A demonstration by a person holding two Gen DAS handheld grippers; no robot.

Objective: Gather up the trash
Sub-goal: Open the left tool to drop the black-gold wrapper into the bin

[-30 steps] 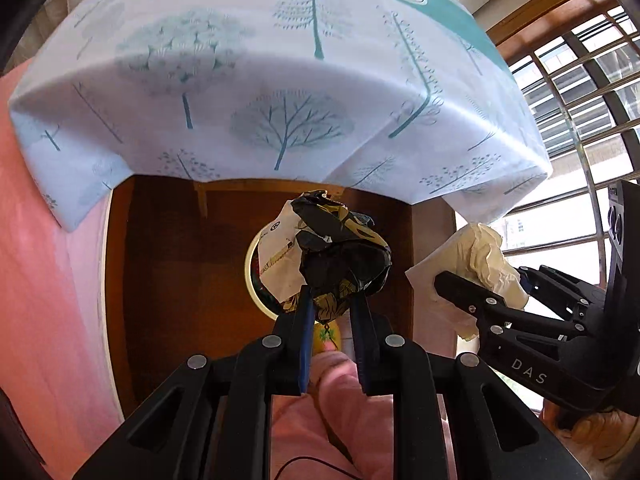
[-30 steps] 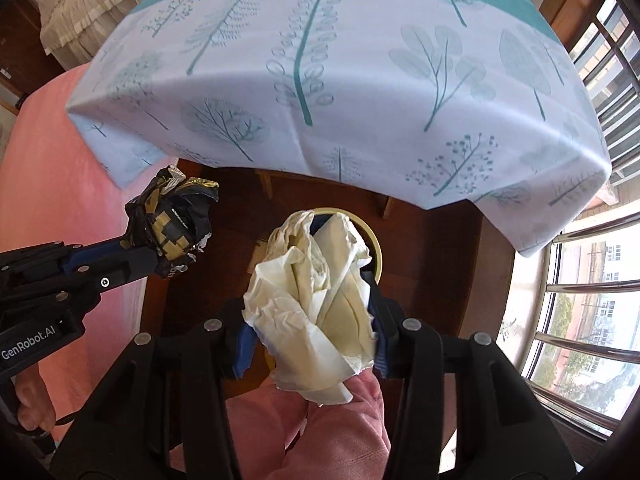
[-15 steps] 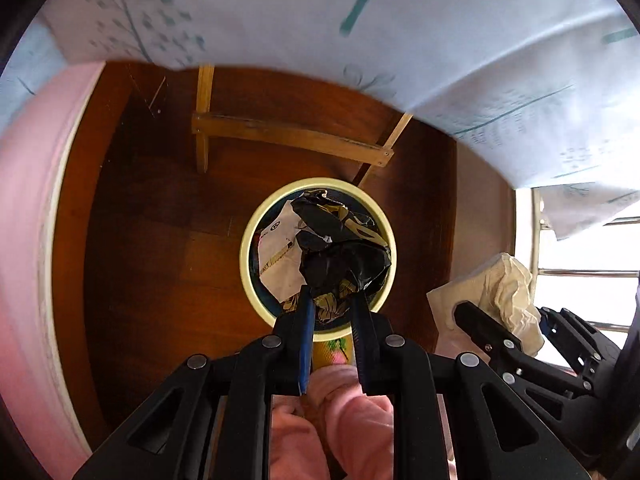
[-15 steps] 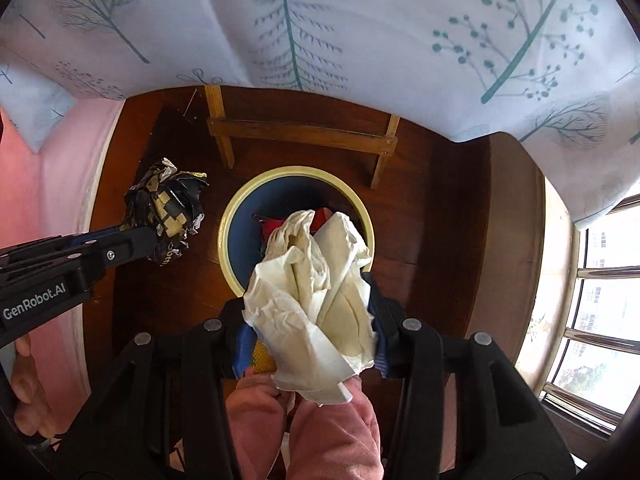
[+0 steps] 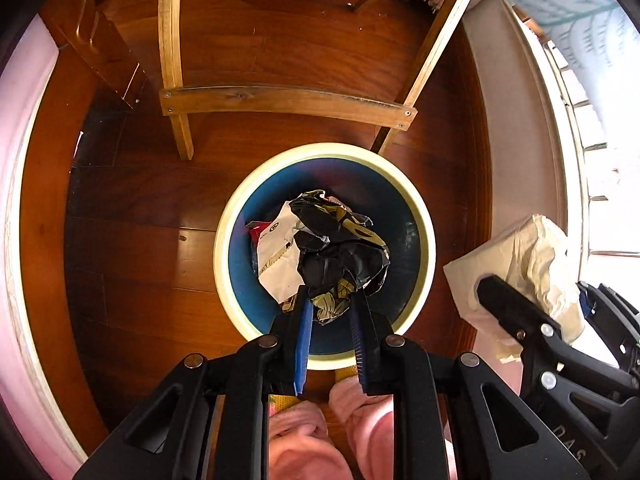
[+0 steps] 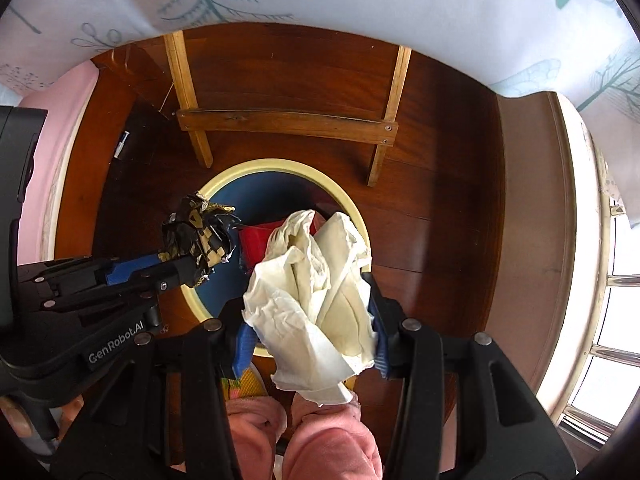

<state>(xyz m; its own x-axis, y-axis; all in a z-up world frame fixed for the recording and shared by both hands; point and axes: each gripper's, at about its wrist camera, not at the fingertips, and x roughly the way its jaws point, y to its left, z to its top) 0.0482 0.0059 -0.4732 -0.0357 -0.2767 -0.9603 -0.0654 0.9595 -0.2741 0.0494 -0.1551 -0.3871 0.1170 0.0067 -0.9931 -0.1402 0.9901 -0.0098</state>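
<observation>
Downward left hand-held gripper, jaws just opening around black wrapper, above bin

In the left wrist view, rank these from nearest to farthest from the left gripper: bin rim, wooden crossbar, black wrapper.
From the left gripper:
1. Black wrapper, between its fingers.
2. Bin rim, just below and around.
3. Wooden crossbar, beyond the bin.
</observation>
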